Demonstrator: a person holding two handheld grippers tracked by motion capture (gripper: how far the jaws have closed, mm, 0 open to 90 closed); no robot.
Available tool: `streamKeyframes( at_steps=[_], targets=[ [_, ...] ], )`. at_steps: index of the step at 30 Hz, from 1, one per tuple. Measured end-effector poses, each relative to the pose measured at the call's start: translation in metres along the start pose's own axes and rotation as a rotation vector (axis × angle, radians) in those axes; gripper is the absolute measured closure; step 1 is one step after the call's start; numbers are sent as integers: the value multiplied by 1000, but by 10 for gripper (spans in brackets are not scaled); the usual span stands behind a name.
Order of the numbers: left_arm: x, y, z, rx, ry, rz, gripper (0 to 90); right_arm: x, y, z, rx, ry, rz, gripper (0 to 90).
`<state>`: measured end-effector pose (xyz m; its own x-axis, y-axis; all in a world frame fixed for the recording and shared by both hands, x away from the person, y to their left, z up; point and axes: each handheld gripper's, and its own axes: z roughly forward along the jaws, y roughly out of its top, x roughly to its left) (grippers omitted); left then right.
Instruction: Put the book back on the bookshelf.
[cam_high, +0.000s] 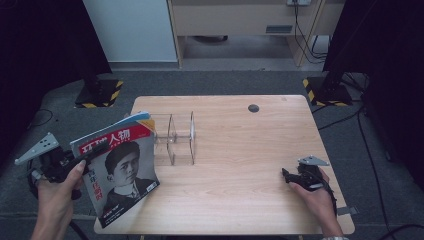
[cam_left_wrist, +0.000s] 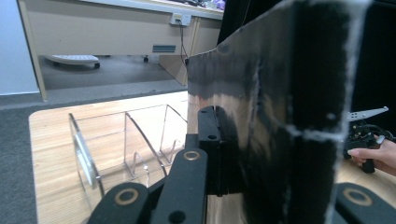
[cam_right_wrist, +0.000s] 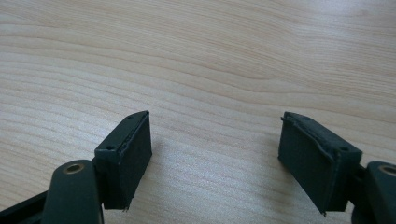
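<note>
We see our left hand-held gripper (cam_high: 92, 154) clamped on the magazine (cam_high: 120, 172) (its back cover blocking the view); right hand-held gripper (cam_high: 290, 177), at three o'clock on the tabletop (cam_high: 240, 150), gapes.

The counter (cam_high: 240, 165) is pale wood with a smooth, matt grain. At the left of the frame, the magazine (cam_high: 122, 175) has a glossy paper cover, and the divider rack (cam_high: 172, 137) beside it is clear, shiny plastic. The right gripper (cam_right_wrist: 215, 154) has matt black jaws.
</note>
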<state>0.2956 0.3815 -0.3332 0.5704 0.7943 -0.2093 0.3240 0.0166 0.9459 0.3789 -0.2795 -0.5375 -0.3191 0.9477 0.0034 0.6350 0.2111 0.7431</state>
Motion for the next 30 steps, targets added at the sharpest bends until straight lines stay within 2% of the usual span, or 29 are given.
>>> streamKeyframes(
  at_steps=[16,26,30],
  targets=[
    [11,-2,-17,-24,44,-24,865,0,0,0,-1,-1,0,257],
    [10,0,-23,-30,82,-26,865,0,0,0,0,0,0,257],
    [12,0,-25,-36,92,-40,865,0,0,0,0,0,0,257]
  ],
)
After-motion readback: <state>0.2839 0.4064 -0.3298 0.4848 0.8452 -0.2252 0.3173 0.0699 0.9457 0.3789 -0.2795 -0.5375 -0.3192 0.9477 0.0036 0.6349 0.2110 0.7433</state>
